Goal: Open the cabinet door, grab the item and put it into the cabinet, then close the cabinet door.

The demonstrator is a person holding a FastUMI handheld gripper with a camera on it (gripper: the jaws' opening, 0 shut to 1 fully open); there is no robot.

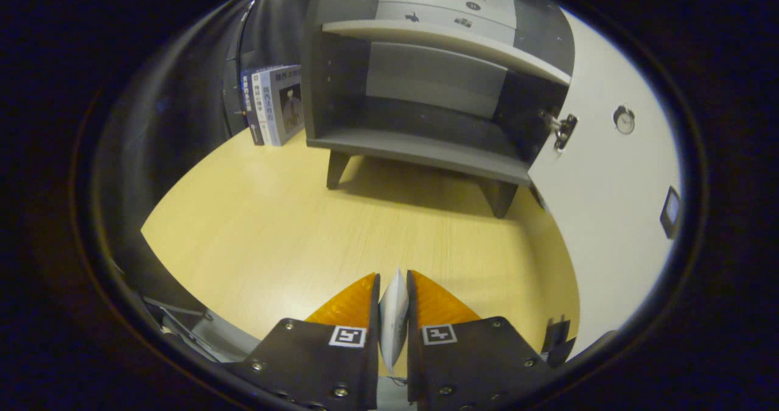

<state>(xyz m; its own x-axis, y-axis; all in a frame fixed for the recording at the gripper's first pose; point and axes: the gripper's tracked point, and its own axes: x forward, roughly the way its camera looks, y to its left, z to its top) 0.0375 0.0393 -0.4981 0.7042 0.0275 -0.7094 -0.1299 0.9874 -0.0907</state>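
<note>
My gripper point(393, 283) is shut on a thin white book point(394, 319) that stands on edge between both fingers, above the wooden table point(274, 240). Well beyond the fingers stands a small grey cabinet point(426, 94) on short legs. Its white door point(608, 173) is swung wide open to the right, showing a hinge point(563, 129) and a round knob fitting point(624, 119). The lower compartment has nothing inside, with a light shelf point(450, 42) above it.
Three books point(274, 103) stand upright against the cabinet's left side. A dark curtain point(182, 112) bounds the table on the left. Open tabletop lies between my fingers and the cabinet.
</note>
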